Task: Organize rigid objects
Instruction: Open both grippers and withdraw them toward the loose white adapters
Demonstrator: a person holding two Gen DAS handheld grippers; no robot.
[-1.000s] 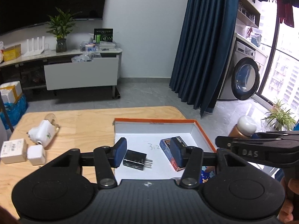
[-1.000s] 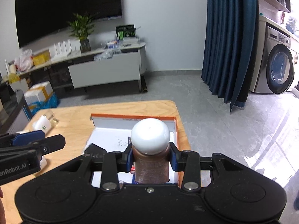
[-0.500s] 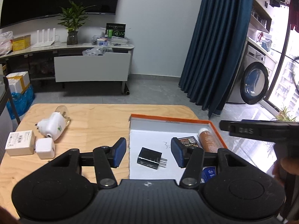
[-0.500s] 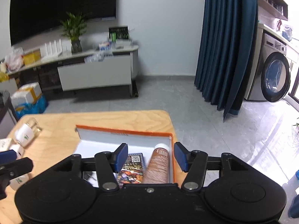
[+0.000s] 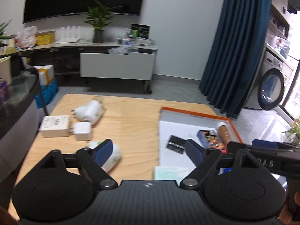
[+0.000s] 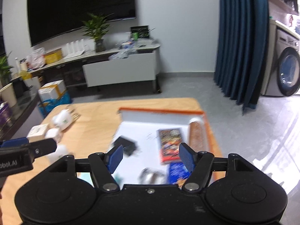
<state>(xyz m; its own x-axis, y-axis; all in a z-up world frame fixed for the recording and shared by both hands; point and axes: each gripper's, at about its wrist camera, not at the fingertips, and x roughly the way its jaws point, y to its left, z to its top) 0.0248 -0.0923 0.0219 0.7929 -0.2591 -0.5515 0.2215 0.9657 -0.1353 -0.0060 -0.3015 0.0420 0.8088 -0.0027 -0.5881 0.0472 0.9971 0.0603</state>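
lying in the tray, brown bottle beyond right gripper.

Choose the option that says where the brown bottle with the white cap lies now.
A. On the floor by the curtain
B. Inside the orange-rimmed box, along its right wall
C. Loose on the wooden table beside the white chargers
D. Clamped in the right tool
B: the brown bottle lies inside the orange-rimmed box, against its right wall, next to the card pack.

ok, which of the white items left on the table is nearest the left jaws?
The white bottle lying right at the left finger. The box, cube charger and plug sit farther back.
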